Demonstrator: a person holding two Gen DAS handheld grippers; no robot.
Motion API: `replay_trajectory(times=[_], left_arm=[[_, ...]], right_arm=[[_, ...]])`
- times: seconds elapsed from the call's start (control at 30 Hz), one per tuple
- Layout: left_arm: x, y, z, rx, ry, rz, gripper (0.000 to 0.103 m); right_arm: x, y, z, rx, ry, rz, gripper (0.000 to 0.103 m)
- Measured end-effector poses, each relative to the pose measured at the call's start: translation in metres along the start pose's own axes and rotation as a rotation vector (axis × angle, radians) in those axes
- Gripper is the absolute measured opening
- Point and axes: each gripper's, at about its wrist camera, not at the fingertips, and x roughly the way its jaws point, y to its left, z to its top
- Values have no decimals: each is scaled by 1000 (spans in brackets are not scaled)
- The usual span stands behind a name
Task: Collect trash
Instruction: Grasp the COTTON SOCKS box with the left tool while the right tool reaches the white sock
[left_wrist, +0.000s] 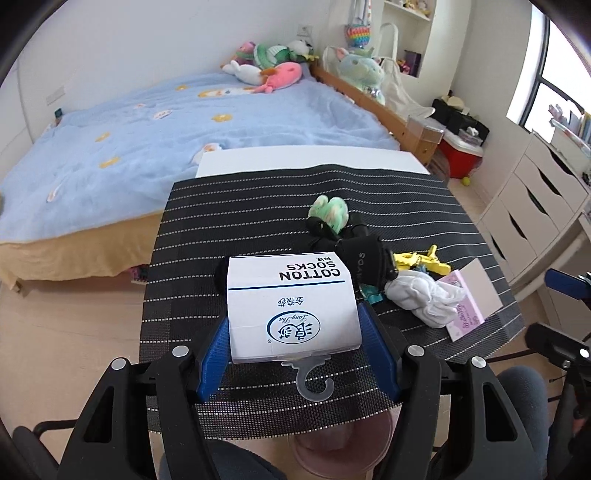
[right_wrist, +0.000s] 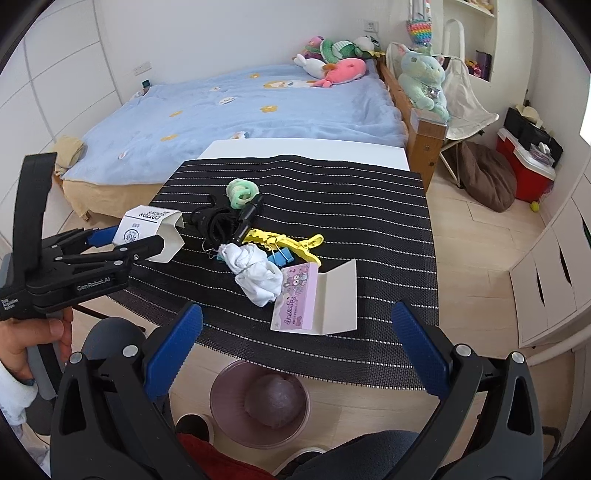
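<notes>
My left gripper (left_wrist: 293, 321) is shut on a white "COTTON SOCKS" cardboard sleeve (left_wrist: 291, 295), its blue pads pressed against the sleeve's two sides. A clear plastic hook (left_wrist: 314, 376) hangs from the near end. In the right wrist view the left gripper (right_wrist: 133, 238) holds the sleeve (right_wrist: 151, 221) just above the left edge of the striped mat (right_wrist: 369, 221). My right gripper (right_wrist: 297, 314) stands open with nothing between its fingers, over the mat's front edge. A pink waste bin (right_wrist: 225, 391) sits on the floor below it, with something round and dark inside.
On the mat lie a folded pink card (right_wrist: 314, 306), a crumpled white cloth (right_wrist: 255, 275), yellow clips (right_wrist: 284, 242), a black cord bundle (right_wrist: 221, 221) and a green ring (right_wrist: 242, 192). A bed (right_wrist: 258, 110) is behind the table, white drawers (right_wrist: 546, 280) to the right.
</notes>
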Motion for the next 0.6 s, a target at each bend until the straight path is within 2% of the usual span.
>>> replay_trajectory(times=[0.17, 0.33, 0.47, 0.6], left_arm=[[-11, 0, 3, 27, -21, -20, 63], [-21, -1, 5, 37, -38, -30, 63], [-27, 0, 5, 52, -45, -44, 63], [-31, 3, 4, 61, -44, -58, 63]], right_arm=[[8, 10, 9, -77, 22, 33, 100], [22, 26, 21, -212, 34, 58, 100], [38, 33, 30, -263, 81, 83, 100], [56, 42, 34, -338, 127, 68, 100]])
